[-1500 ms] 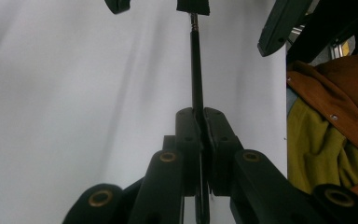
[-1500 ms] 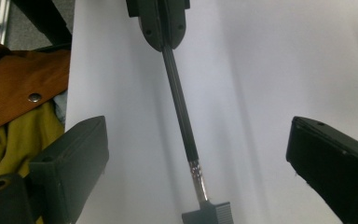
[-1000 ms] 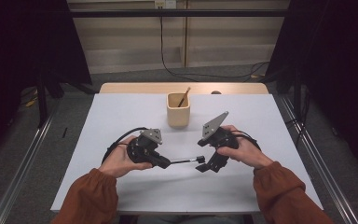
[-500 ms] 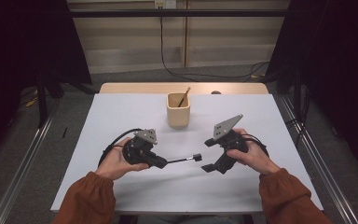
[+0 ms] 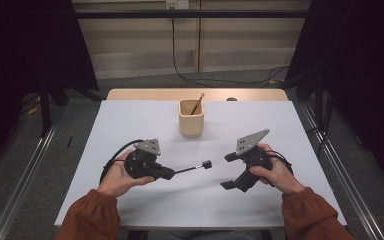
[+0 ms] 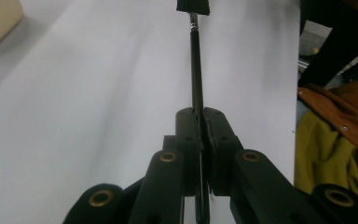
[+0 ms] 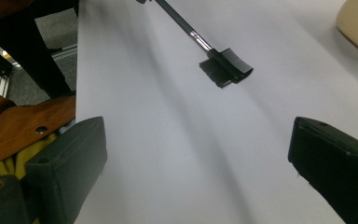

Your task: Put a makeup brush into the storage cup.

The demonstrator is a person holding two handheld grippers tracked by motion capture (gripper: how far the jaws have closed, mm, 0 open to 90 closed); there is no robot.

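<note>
Counter: a wide white-topped counter [image 5: 130, 125] with a bare wooden strip along its far edge, carrying everything named here.
Cup: a pale beige, squarish wooden cup [image 5: 191, 118] standing upright near the far middle of the counter, with a thin brown stick [image 5: 197, 104] leaning inside it.
Right gripper: the black right gripper [image 5: 229, 170] held in the person's right hand low over the near right part of the counter; its jaws stand wide apart with nothing between them.
Left gripper: the black left gripper [image 5: 171, 173] held in the person's left hand over the near left part of the counter; its jaws are pressed together on the handle end of the brush.
Brush: a slim black-handled brush with a small black rectangular head [image 5: 195, 167], sticking out from the left gripper toward the right gripper, its head raised above the counter and well short of the open jaws.
</note>
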